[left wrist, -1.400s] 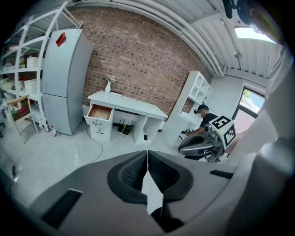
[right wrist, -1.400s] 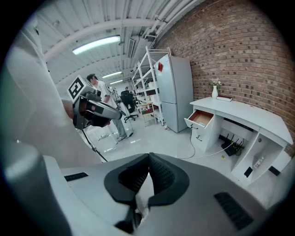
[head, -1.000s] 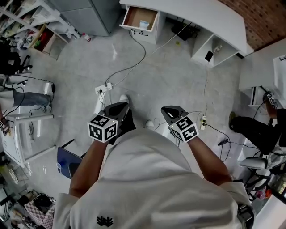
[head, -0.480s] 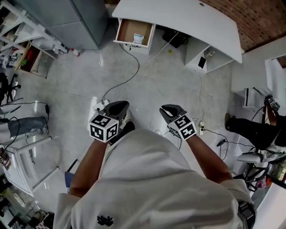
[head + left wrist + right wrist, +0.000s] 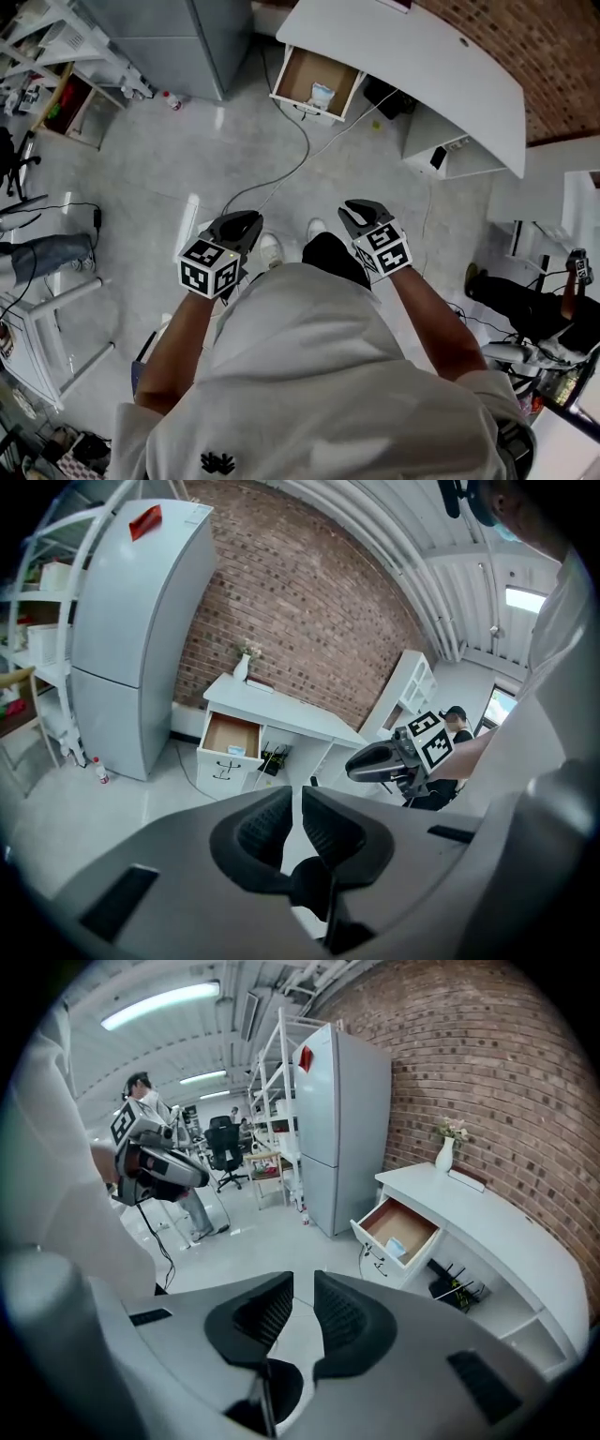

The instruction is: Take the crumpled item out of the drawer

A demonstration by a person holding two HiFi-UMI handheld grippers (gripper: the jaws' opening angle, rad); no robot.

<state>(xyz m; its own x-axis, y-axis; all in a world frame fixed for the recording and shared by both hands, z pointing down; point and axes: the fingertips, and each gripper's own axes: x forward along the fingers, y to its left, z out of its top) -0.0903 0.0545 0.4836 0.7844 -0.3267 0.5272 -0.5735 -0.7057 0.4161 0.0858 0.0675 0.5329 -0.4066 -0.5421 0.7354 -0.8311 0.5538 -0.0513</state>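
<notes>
Reading the crumpled pale blue-and-white item [image 5: 322,94] as light, soft and easily squashed. It looks like paper or thin fabric, but it is too small from here to tell which. It lies loose on the floor of the open wood-lined drawer [image 5: 298,71], toward the near end behind the front panel, nothing else visible beside it. Judgement: pinch it across a raised fold near the middle, coming in from above. It needs little force, and the main risk is it slipping or only a corner getting caught.

Drawer belongs to the curved white desk [image 5: 422,56], far ahead across the pale floor; tall grey fridge [image 5: 155,37] stands to its left.

Left gripper [image 5: 292,799]: jaws a narrow slit apart, nothing between, touching nothing. Right gripper [image 5: 302,1283]: gap slightly wider, also empty. Both are held near the person's body, well apart from the drawer.
</notes>
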